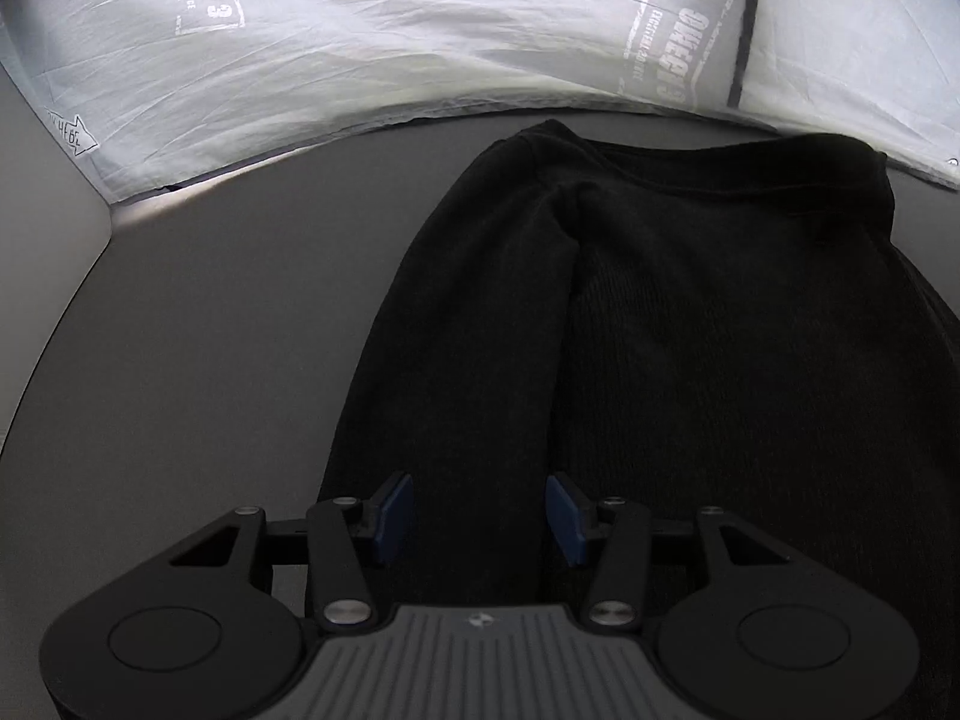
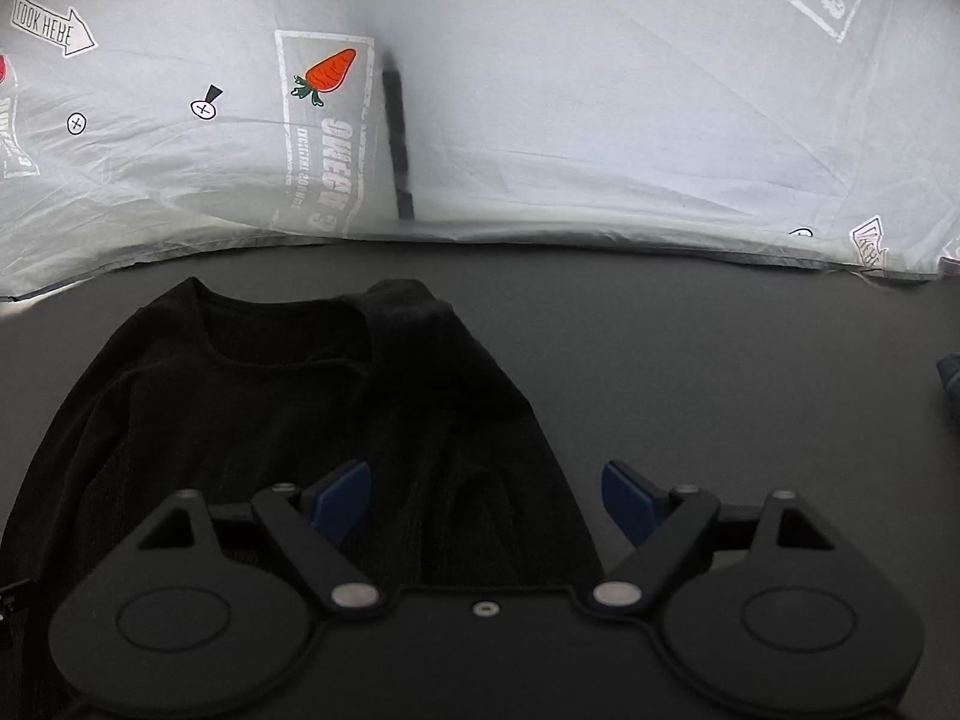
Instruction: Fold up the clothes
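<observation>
Now black sweater [image 2: 288, 420] lies flat on dark table [image 2: 720, 360], neck end far away near printed sheet [image 2: 600, 120]. Both sleeves look folded in over body, likely so it makes neat long shape. Left gripper [image 1: 480, 516] hangs over left sleeve [image 1: 468, 330], jaws partly open, holding nothing. Right gripper [image 2: 486, 504] hangs over right side, jaws wide open, empty too. Both probably ready to grab bottom edge.

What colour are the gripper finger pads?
Blue pads on black linkages; clearest in the right wrist view.
</observation>
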The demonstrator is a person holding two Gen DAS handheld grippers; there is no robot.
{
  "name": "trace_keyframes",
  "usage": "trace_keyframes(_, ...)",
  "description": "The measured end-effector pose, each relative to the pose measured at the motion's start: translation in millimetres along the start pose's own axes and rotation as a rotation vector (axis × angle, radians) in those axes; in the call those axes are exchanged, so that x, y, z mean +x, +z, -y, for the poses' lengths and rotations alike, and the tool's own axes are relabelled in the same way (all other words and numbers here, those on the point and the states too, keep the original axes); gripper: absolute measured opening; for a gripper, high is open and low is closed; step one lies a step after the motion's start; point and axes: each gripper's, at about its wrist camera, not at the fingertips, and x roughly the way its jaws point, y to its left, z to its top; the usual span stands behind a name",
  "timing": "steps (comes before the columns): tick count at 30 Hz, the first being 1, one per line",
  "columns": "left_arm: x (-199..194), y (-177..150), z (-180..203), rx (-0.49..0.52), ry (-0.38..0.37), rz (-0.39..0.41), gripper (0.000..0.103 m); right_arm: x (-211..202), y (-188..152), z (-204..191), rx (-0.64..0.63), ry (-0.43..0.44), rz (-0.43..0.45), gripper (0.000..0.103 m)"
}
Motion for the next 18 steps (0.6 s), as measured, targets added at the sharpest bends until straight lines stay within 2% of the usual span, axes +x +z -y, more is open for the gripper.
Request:
trace_keyframes(3,-27,-42,-5,-0.019,-0.015,-0.06,0.051,-42,-42,8,0.0,-0.011,-0.022,0.085)
trace_keyframes(6,-47,-71,-6,-0.052,-0.038,-0.084,0.051,-77,-96,11,-0.001,0.063,-0.081,0.082)
trace_keyframes(10,-71,-96,-7,-0.065,-0.077,-0.058,0.051,-104,-167,1,-0.088,0.096,-0.197,0.067)
trace_keyframes(13,-85,-110,-7,-0.04,-0.077,-0.035,0.051,-122,-201,-12,-0.179,0.094,-0.239,0.061)
trace_keyframes(18,-93,-130,0,0.074,-0.042,-0.02,0.051,-141,-231,-37,-0.43,0.025,-0.183,0.06)
